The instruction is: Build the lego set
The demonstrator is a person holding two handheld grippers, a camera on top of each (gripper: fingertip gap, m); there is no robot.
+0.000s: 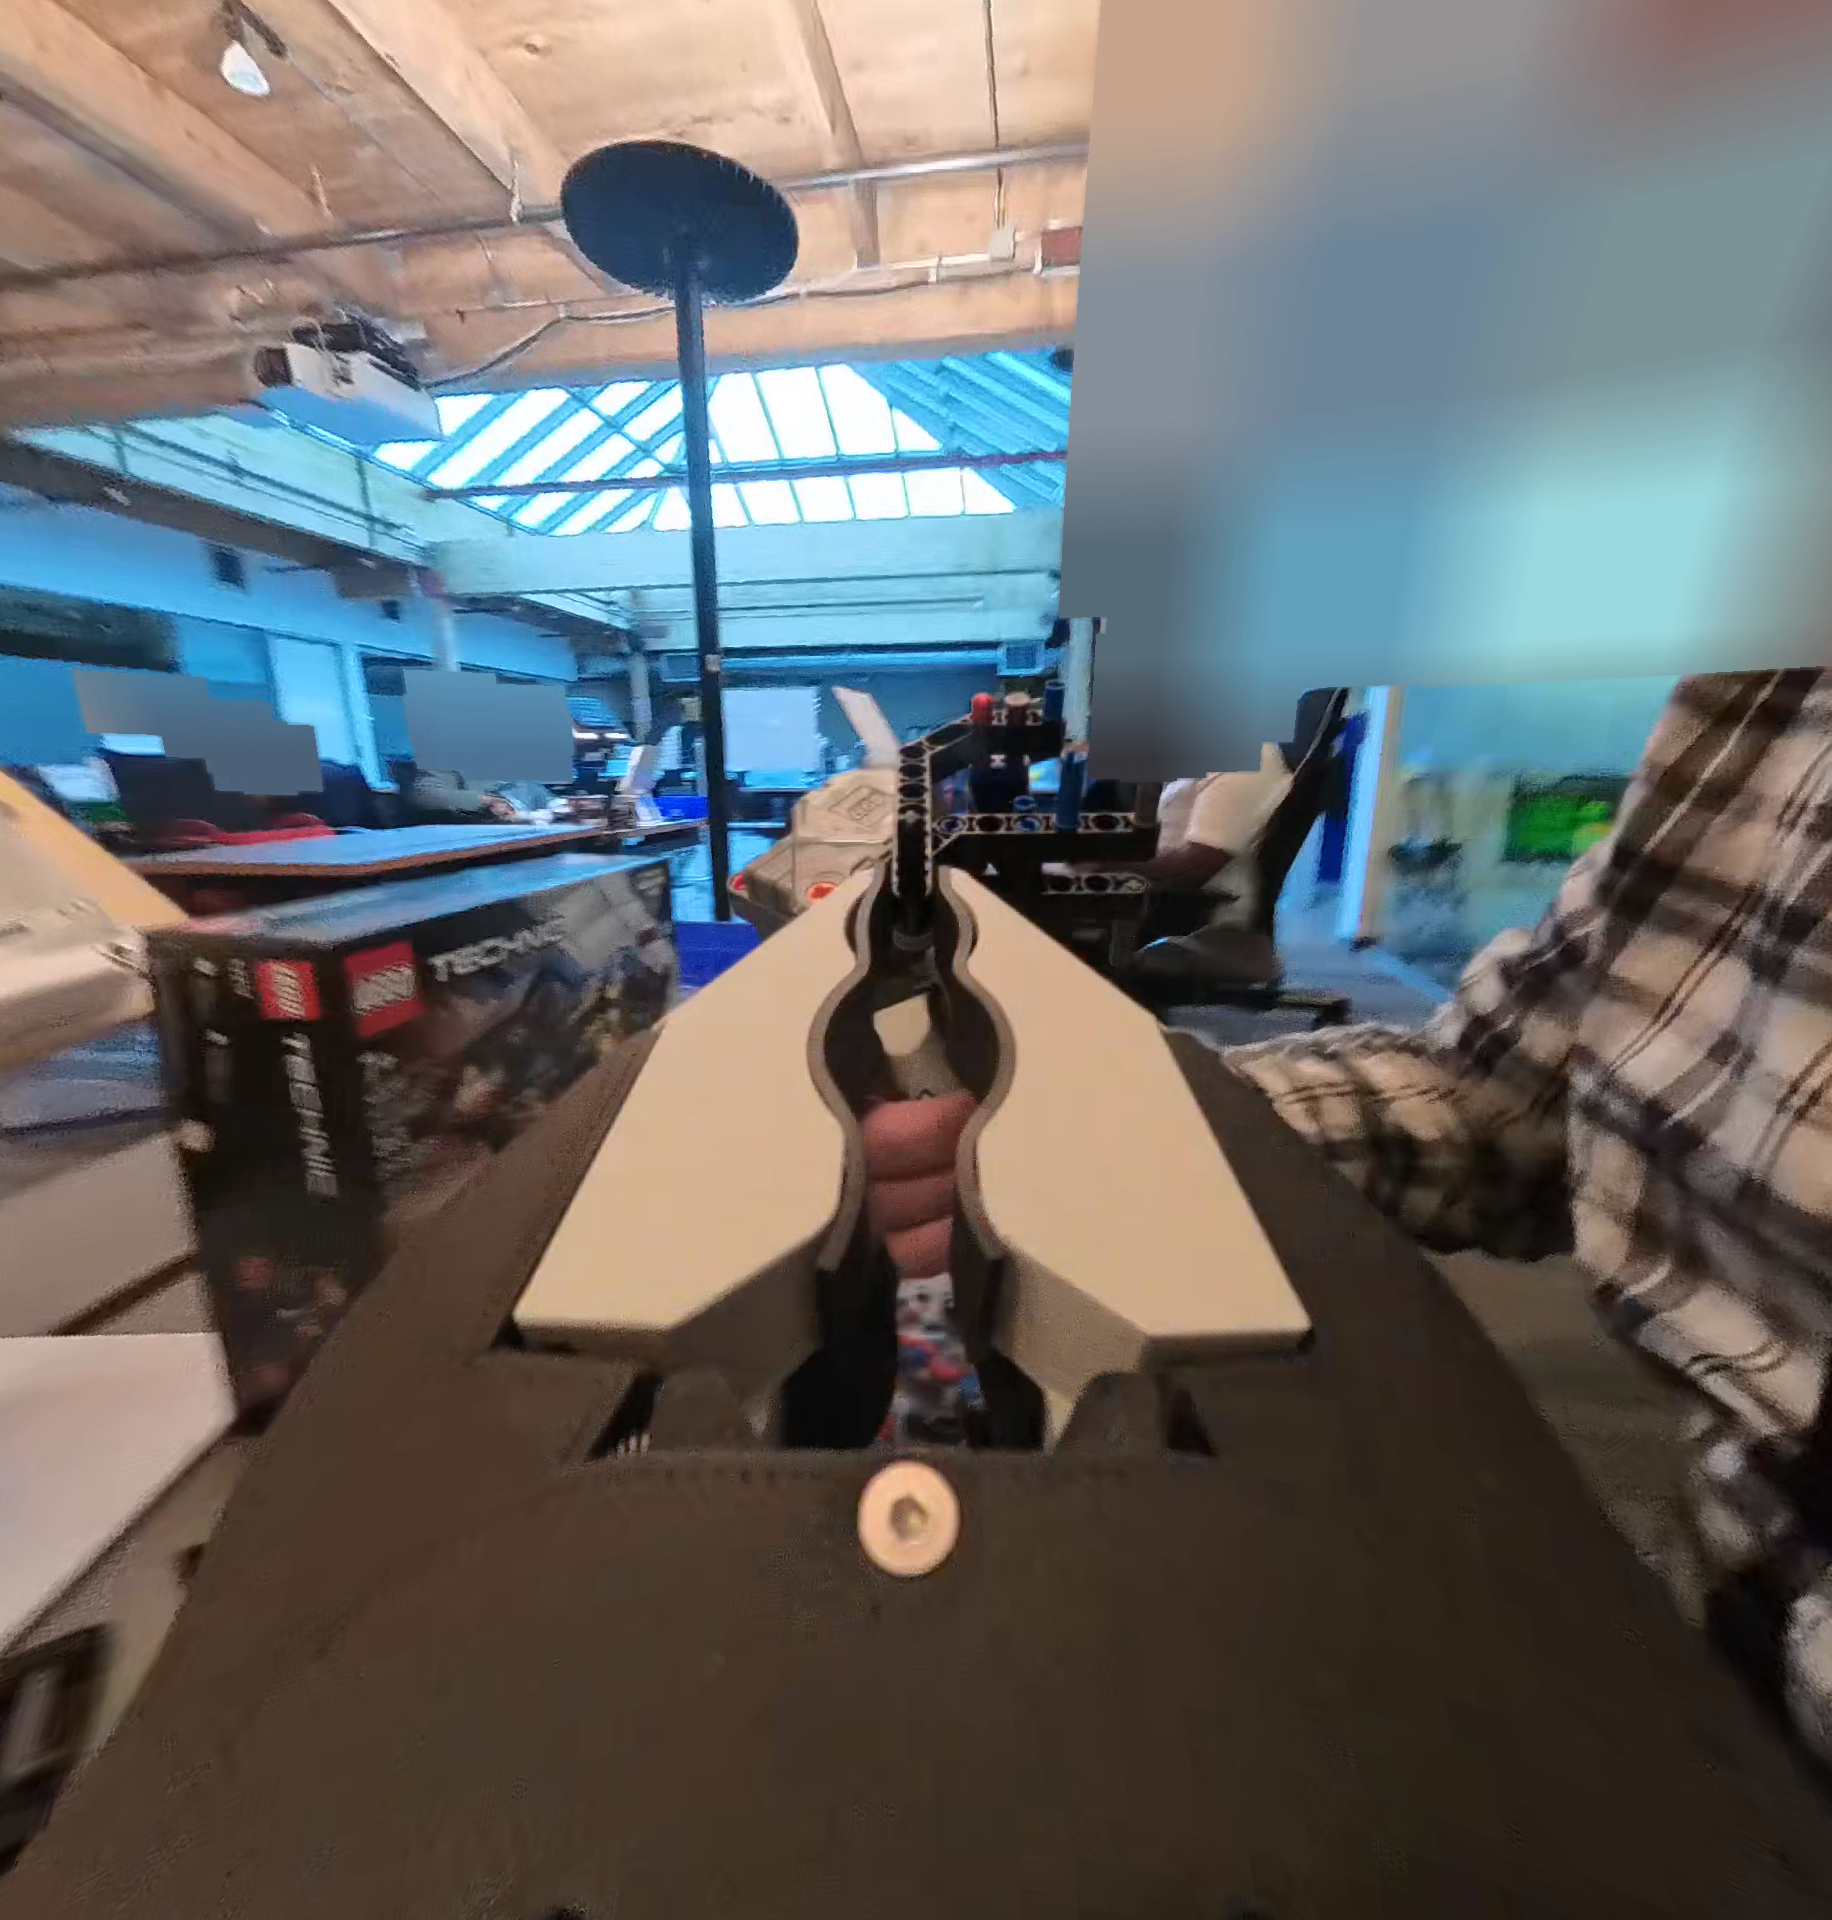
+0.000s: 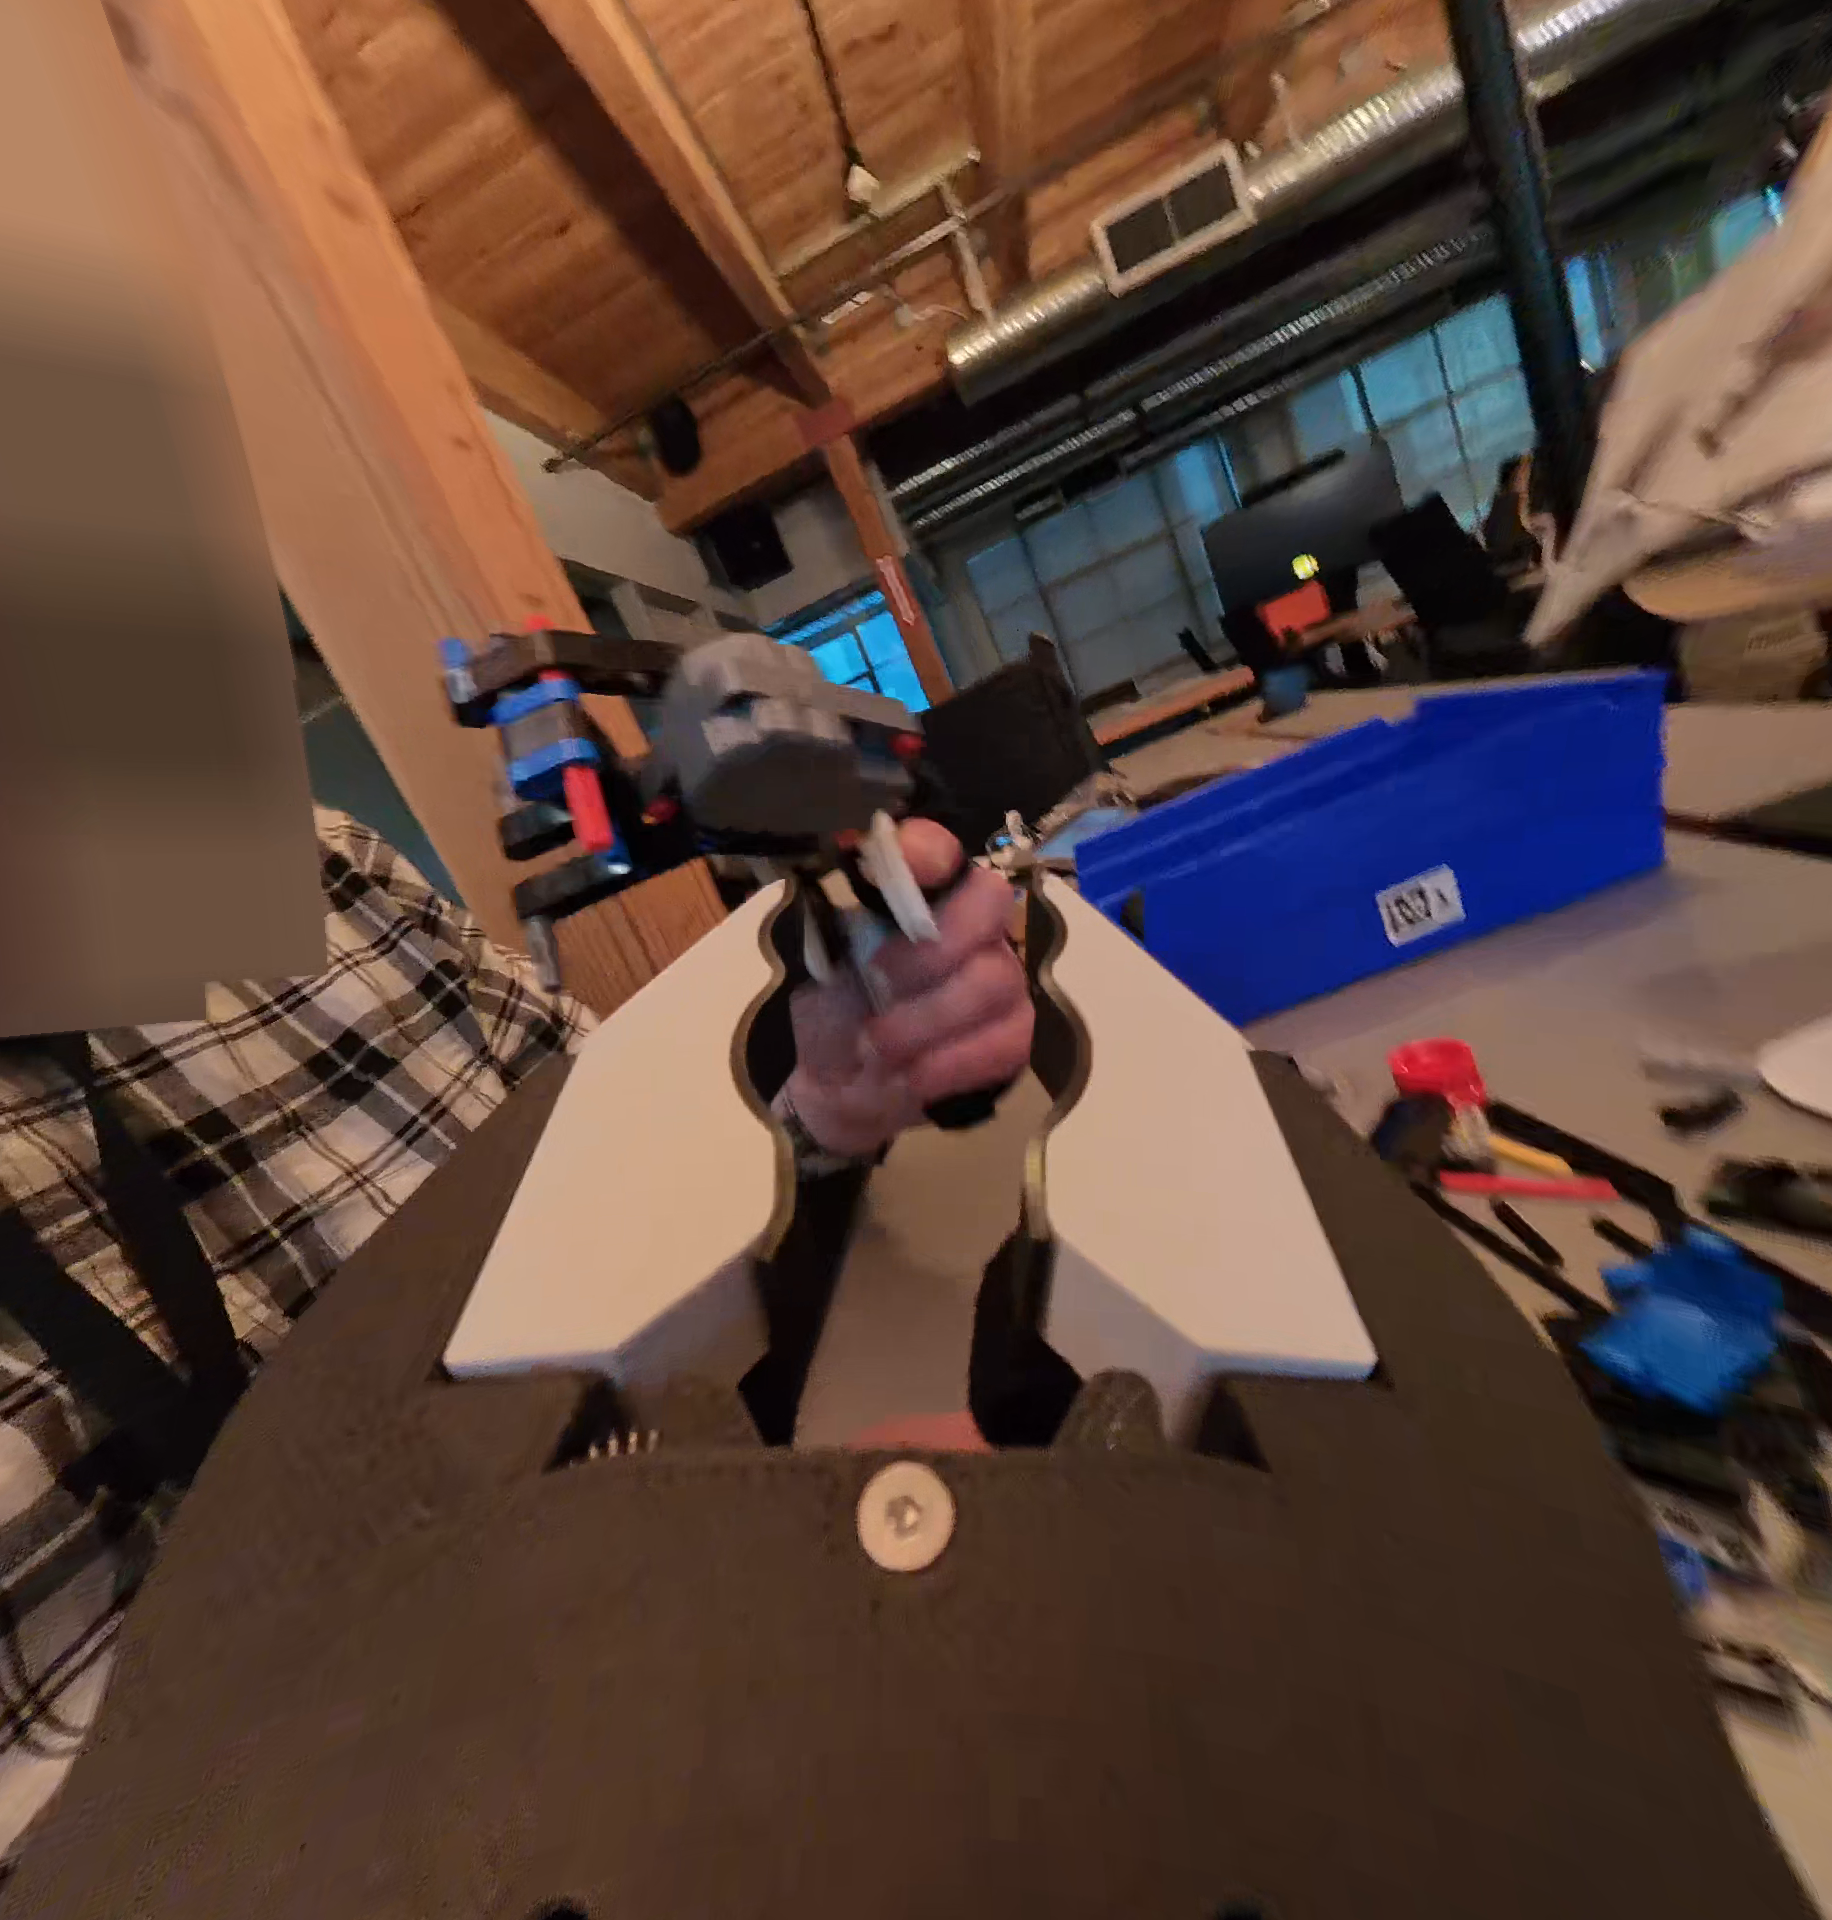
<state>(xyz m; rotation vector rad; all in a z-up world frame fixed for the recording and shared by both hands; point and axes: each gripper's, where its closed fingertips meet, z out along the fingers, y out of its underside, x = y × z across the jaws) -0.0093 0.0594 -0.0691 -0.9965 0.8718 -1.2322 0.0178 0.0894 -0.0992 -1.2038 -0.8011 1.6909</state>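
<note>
A partly built lego assembly (image 1: 1005, 800) of black holed beams with blue and red pins is held up in the air. My left gripper (image 1: 913, 896) is shut on its lower black beam. In the right wrist view the assembly (image 2: 725, 748) shows a grey block, blue and red parts and black beams. It sits just above and to the left of my right gripper (image 2: 912, 896), which is open and holds nothing. Between the right fingers I see a hand (image 2: 922, 997) around the left gripper's handle.
A black lego box (image 1: 403, 1039) stands on the table to the left. A blue bin (image 2: 1390, 831) sits to the right, with loose black, red, yellow and blue pieces (image 2: 1535, 1184) in front of it. A plaid sleeve (image 1: 1618, 1039) is close by. A wooden post (image 2: 424, 520) stands behind. Tip to tip, the grippers are about 6 cm apart.
</note>
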